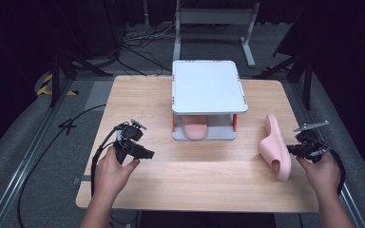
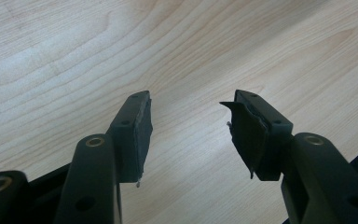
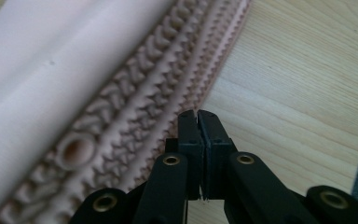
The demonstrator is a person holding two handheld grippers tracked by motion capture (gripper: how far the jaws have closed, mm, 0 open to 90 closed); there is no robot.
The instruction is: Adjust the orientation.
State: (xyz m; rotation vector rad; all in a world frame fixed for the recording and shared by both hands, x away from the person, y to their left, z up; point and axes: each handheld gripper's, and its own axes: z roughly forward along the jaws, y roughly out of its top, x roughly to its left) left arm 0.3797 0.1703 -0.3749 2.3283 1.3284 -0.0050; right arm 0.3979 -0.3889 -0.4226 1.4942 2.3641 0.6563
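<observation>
Right gripper [image 3: 199, 116]: black two-jaw tool, jaws pressed together with nothing between them; tips just beside the ribbed sole edge of the pale pink moulded rubber slipper [image 3: 98, 93], whether touching cannot be told. In the high view this gripper [image 1: 292, 149] sits at the slipper's outer side, held in the person's right hand [image 1: 319, 171].

Pale pink slipper [image 1: 273, 145]: tipped on its side on the light wooden table [image 1: 195, 180], sole facing the right gripper, lying lengthwise away from the person.

Left gripper [image 2: 189, 123]: black two-jaw tool, jaws spread wide, holding nothing, bare wood grain beyond the tips. In the high view it [image 1: 147, 154] is held in the left hand [image 1: 114, 168], well apart from the slipper.

White two-tier metal rack with orange posts [image 1: 208, 85]: ahead of both grippers, between them. Upper shelf bare. Lower shelf holds a second pale pink slipper [image 1: 195, 129], toe end towards the person.
</observation>
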